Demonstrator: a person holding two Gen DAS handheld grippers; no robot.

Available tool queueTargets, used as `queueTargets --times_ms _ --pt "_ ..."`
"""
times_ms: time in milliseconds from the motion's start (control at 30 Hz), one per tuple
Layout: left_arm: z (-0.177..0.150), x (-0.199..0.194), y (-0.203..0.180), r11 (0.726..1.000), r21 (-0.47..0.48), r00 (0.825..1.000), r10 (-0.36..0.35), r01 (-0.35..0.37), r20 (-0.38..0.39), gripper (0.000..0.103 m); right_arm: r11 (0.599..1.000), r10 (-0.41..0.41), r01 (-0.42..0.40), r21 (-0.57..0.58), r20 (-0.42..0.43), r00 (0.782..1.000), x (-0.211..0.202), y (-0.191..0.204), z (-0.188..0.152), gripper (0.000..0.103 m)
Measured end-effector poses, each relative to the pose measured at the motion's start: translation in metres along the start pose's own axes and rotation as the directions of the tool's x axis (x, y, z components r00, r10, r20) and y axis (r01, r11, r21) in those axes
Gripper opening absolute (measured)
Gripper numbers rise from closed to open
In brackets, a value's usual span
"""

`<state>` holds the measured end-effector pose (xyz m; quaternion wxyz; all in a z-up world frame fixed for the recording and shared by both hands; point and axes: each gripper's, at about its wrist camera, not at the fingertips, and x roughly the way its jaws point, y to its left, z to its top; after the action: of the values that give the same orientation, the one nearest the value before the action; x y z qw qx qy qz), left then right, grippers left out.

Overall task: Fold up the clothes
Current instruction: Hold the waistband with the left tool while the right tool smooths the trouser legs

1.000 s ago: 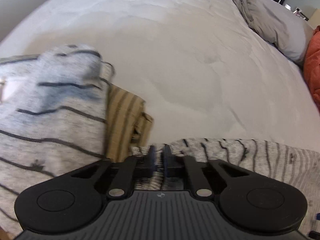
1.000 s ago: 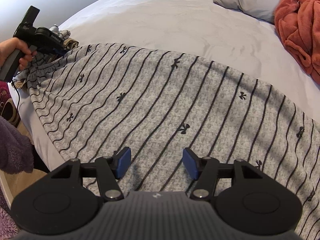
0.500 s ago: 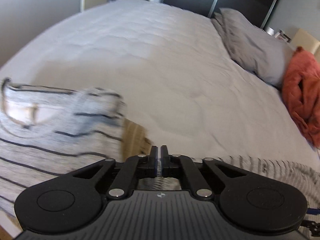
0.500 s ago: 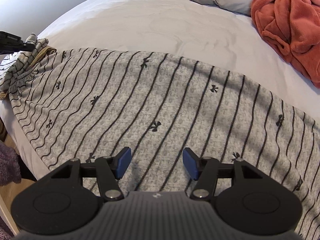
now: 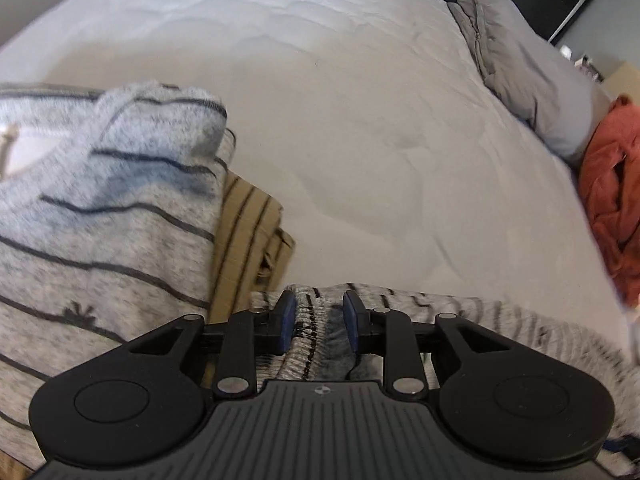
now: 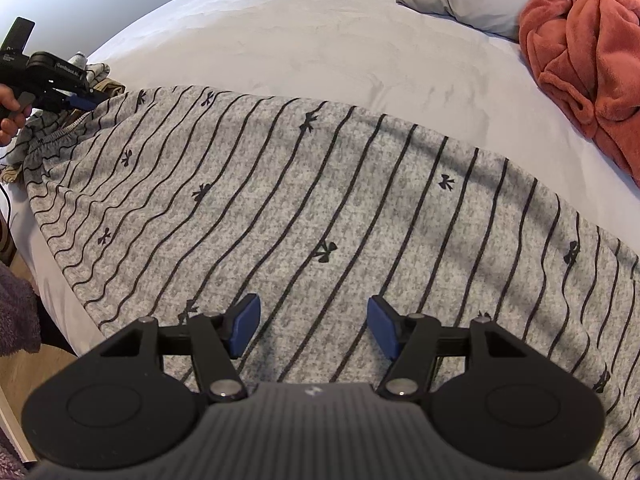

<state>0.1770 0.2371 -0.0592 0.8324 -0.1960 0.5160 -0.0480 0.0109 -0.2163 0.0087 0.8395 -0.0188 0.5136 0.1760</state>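
Note:
A grey garment with thin black stripes and small bows (image 6: 320, 200) lies spread flat across the near side of the bed (image 6: 320, 40). My right gripper (image 6: 314, 330) hovers open just above its middle, with nothing between the pads. My left gripper (image 5: 319, 320) is at the garment's gathered waistband (image 5: 460, 308) at the left end; its jaws are opening, and the bunched edge lies loosely between the blue pads (image 5: 286, 320). From the right wrist view the left gripper (image 6: 86, 100) shows at far left, held by a hand (image 6: 10, 112).
A folded grey striped garment (image 5: 100, 200) lies on a tan striped one (image 5: 248, 232), just left of the left gripper. A grey pillow (image 5: 528, 72) and a crumpled orange blanket (image 6: 580, 52) lie at the far right. Purple fuzzy fabric (image 6: 16, 312) sits past the bed's near-left edge.
The left gripper's jaws, shut a second ago, have parted around the waistband, and its view has swung up and back down. The right gripper stays open over the garment.

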Motion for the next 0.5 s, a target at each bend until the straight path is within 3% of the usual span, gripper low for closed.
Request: queueTargets --times_ms 100,200,300,467,500 --pt "0.002 0.002 0.006 0.999 -0.027 1.000 -0.019 0.018 -0.016 0.014 1.000 0.007 -0.007 -0.003 -0.005 1.000 0.002 0.002 0.000 0.063" --pt "0.000 0.011 0.013 0.998 -0.035 0.997 0.049 -0.052 -0.057 0.012 1.000 0.011 -0.011 -0.011 -0.011 1.000 0.005 0.005 0.000 0.063" --pt "0.000 0.013 0.011 0.998 -0.022 0.996 0.053 -0.054 -0.073 0.013 1.000 0.010 -0.011 -0.013 -0.008 1.000 0.003 0.003 -0.001 0.063" --pt "0.001 0.022 0.025 0.994 -0.110 0.997 -0.036 0.028 -0.071 0.013 1.000 0.006 -0.006 -0.014 -0.017 1.000 0.004 0.003 -0.003 0.063" --pt "0.002 0.024 0.026 0.994 -0.107 0.997 -0.031 0.024 -0.066 0.008 1.000 0.007 -0.008 -0.018 -0.018 1.000 0.004 0.004 -0.003 0.063"
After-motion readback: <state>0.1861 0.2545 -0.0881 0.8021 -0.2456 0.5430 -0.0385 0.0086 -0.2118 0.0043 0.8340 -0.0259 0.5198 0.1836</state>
